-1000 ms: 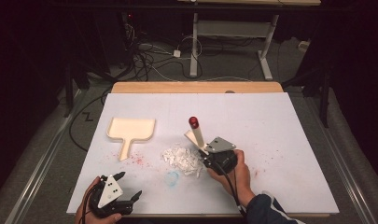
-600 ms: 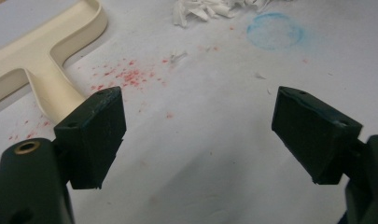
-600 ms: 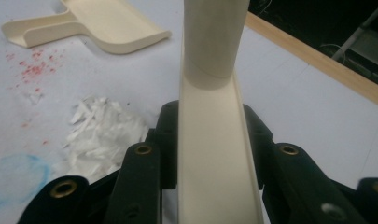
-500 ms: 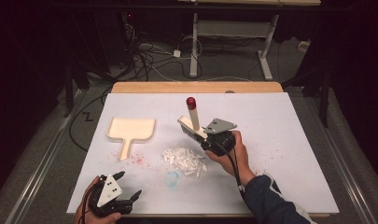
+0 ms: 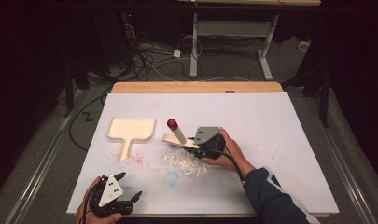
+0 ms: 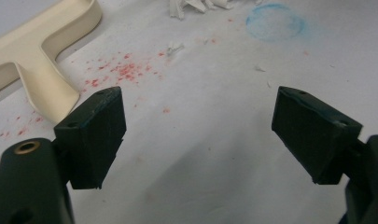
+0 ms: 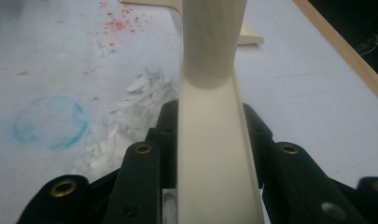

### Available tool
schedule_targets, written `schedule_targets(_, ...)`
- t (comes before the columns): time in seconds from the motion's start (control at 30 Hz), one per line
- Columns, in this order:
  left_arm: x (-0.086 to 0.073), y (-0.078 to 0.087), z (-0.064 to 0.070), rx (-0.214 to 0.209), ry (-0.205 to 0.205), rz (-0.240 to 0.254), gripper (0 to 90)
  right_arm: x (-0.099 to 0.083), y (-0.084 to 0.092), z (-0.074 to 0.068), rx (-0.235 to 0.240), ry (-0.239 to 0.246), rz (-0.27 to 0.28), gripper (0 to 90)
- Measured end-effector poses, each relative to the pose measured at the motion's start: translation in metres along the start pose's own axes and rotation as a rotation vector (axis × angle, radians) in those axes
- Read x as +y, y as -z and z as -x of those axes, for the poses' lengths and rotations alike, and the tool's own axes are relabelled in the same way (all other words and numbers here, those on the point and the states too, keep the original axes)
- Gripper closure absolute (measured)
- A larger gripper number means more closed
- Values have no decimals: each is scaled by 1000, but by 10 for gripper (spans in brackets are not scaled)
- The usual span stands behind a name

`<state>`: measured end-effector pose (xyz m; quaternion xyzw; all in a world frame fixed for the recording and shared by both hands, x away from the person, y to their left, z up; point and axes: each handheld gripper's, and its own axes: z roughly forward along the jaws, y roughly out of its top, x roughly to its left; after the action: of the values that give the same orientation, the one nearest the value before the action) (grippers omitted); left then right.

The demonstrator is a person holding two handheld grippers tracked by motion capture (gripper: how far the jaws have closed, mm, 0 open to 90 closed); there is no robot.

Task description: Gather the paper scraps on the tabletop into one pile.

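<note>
We've got the counter (image 5: pixel 280 140) with a dustpan (image 5: pixel 130 130) at left, well apart from the paper scraps (image 5: pixel 184 161). Right tongs (image 5: pixel 196 142) clamped on the brush (image 5: pixel 177 135), just above the scraps. Left tongs (image 5: pixel 126 196) apart, empty, near the front edge. Risk: a tilted brush scatters scraps instead of gathering them, and the pan is too far off to catch any.

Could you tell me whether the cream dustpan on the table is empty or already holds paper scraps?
Empty. In the high view the dustpan shows a bare cream inside, while the paper scraps lie in a pile on the table, apart from it.
</note>
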<state>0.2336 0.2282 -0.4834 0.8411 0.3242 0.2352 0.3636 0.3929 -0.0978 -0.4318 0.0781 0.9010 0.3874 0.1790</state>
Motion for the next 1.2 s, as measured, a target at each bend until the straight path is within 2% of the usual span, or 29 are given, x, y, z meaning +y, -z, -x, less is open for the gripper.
schedule_targets(0.1,1,1,0,4,-4,-2,169,-3,14,2,-27,-18,28,678)
schedule_targets(0.23,1,0,1,8,1,0,169,-4,38,8,-87,-60,63,677)
schedule_targets(0.4,1,-1,1,9,-4,-5,169,-11,73,9,-135,-97,61,677)
schedule_targets(0.6,3,-3,-1,11,-12,-10,169,-32,120,6,-175,-167,46,677)
schedule_targets(0.73,6,-4,1,17,-27,-9,169,-48,146,1,-173,-217,36,677)
schedule_targets(0.77,7,-5,0,19,-41,-3,169,-51,151,-1,-171,-221,28,677)
schedule_targets(0.9,9,-8,0,13,-47,-4,169,-64,169,-9,-159,-259,19,677)
schedule_targets(1.0,11,-10,0,5,-52,-6,169,-73,179,-14,-145,-286,30,677)
schedule_targets(1.07,12,-11,0,-1,-45,-6,169,-78,183,-18,-129,-298,25,676)
schedule_targets(1.13,14,-13,-1,1,-61,-2,169,-82,186,-23,-120,-307,13,676)
schedule_targets(1.2,15,-15,-1,-7,-58,-7,170,-86,188,-28,-105,-310,1,676)
